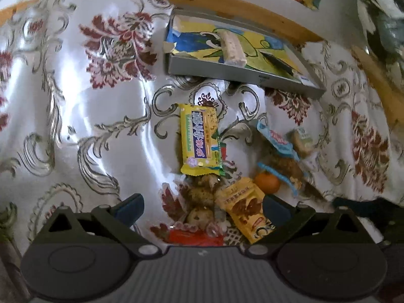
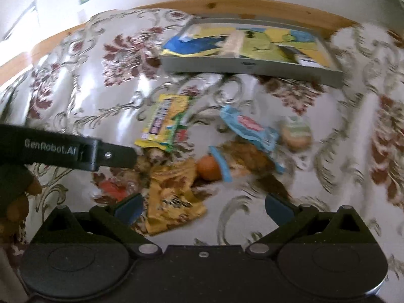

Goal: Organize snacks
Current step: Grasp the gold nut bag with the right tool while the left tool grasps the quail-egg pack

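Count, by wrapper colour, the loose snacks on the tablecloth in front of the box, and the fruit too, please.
Yellow wrappers: 2, the long yellow bar packet and the crinkled yellow-brown pouch
Blue wrappers: 2, the light blue packet and the blue-edged clear packet
Red wrappers: 1, red packet
Orange fruit: 1
Total: 6; others unclear.

1 tray (image 1: 227, 72) | 1 orange (image 1: 267, 182) | 2 yellow pkts (image 1: 199, 139) | 1 blue pkt (image 1: 277, 139)

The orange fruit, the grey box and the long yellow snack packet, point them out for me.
orange fruit (image 1: 267, 182), left wrist view, middle of its peel.
grey box (image 1: 227, 72), left wrist view, near side wall.
long yellow snack packet (image 1: 199, 139), left wrist view, centre of its printed label.
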Demonstrator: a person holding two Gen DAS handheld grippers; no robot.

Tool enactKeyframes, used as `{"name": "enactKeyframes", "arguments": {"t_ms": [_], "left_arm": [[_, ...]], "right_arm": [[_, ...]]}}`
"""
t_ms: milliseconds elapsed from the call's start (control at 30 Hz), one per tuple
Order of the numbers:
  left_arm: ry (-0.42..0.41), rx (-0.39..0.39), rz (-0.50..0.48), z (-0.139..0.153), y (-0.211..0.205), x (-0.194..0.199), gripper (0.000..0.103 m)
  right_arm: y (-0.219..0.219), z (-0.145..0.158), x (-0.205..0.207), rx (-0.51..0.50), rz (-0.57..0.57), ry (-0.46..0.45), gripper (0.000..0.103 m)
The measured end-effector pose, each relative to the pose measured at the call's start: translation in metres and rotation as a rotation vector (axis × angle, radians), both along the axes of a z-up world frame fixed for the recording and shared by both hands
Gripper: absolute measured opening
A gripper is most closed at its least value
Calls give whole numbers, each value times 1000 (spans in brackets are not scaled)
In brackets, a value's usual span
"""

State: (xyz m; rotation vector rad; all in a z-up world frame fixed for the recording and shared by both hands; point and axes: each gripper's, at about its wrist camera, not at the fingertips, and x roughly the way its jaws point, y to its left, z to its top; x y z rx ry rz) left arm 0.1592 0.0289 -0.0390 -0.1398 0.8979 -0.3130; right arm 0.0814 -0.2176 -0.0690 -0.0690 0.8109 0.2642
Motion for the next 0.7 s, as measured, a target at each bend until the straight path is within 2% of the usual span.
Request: {"name": "enactKeyframes", "arguments": {"t_ms": [67, 200, 367, 533, 700], "left_arm": [[13, -25, 12, -2, 2, 3, 102], [35, -22, 22, -7, 3, 10, 101], [55, -40, -11, -13, -3, 13, 97], [68, -58, -49, -18, -10, 14, 92], [89, -34, -50, -24, -15, 23, 78]], "right_arm": [[7, -3, 3, -7, 41, -4, 102], [24, -10, 4, -59, 107, -20, 102], [34, -15, -4, -144, 145, -68, 102], [37, -19, -4, -148, 167, -64, 99], [39, -25, 0, -142, 166, -33, 89]]}}
